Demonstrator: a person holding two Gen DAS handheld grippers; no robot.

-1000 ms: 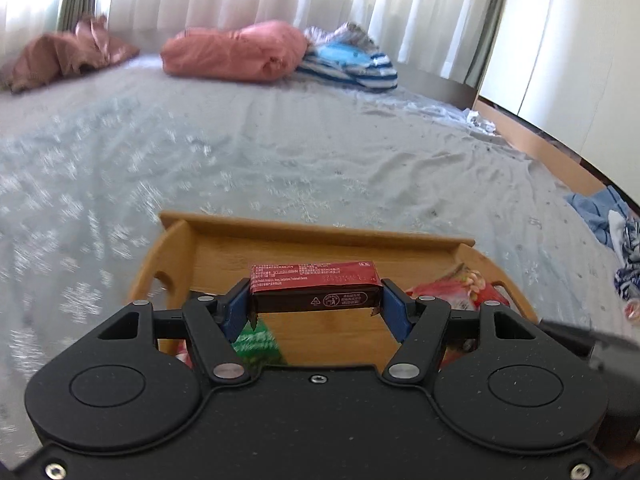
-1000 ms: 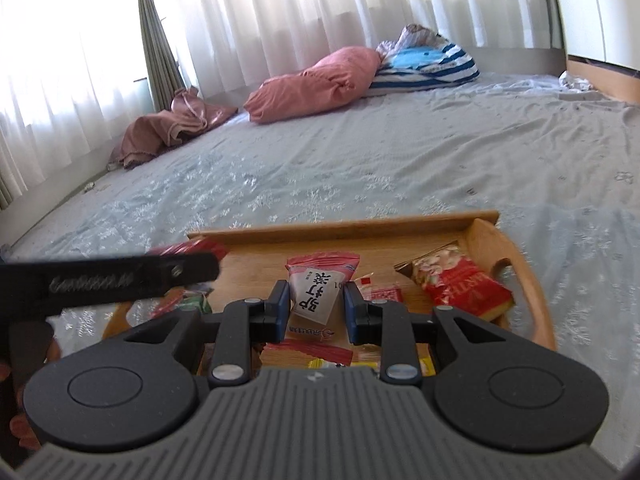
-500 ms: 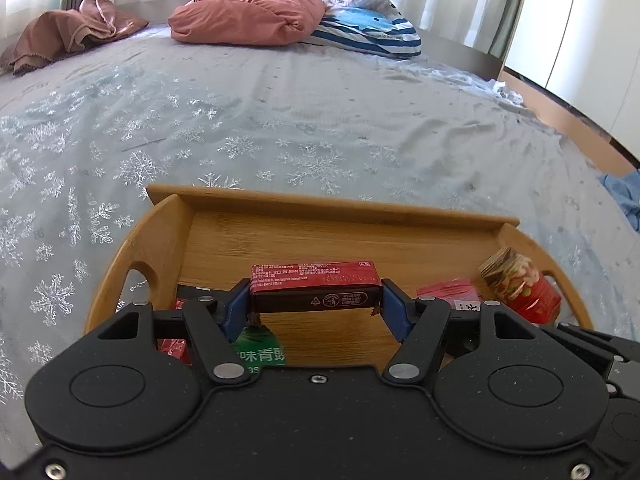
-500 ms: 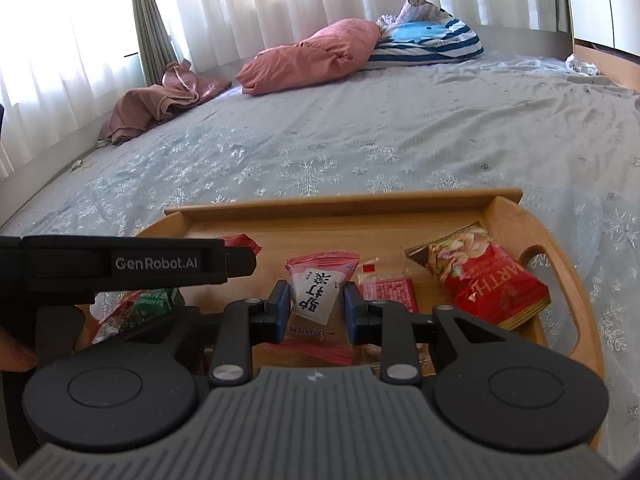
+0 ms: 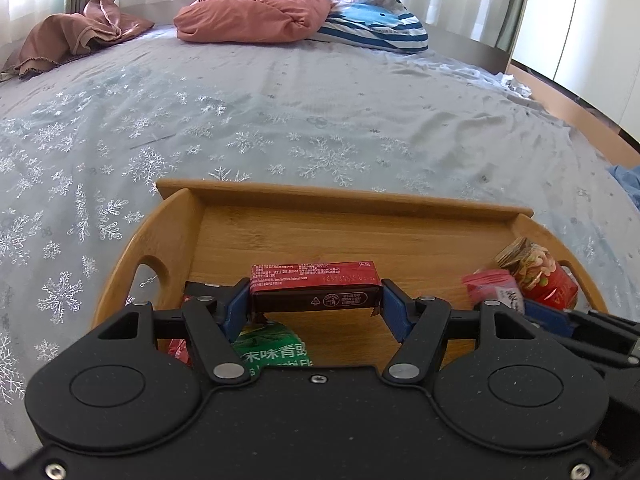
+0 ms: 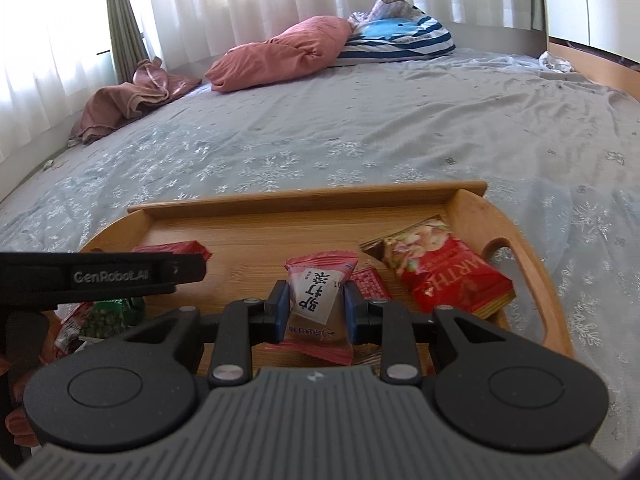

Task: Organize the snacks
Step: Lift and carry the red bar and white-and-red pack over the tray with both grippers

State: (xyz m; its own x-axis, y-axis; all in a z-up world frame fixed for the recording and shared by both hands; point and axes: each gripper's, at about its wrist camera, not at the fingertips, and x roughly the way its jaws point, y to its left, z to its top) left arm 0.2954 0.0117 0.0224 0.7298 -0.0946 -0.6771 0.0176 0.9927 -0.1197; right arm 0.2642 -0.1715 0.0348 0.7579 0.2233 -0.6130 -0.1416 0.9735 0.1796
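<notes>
A wooden tray (image 5: 340, 200) with handle cut-outs lies on the bed and also shows in the right wrist view (image 6: 304, 198). My left gripper (image 5: 314, 300) is shut on a dark red snack bar (image 5: 314, 286), held crosswise above the tray's near part. My right gripper (image 6: 314, 310) is shut on a pink snack packet (image 6: 316, 304) with Chinese print, held upright over the tray. In the tray lie a red nut bag (image 6: 440, 268), a small red packet (image 6: 370, 284) and a green packet (image 5: 272, 350).
The bed has a grey snowflake sheet (image 5: 280, 120). A pink pillow (image 5: 256, 14), a striped blue pillow (image 5: 376, 24) and brown cloth (image 5: 76, 38) lie at the far end by the curtains. A wooden bed edge (image 6: 592, 64) runs along the right.
Both grippers have risen and tilted down over the tray, so more of its floor shows. Each keeps its hold on its snack.
</notes>
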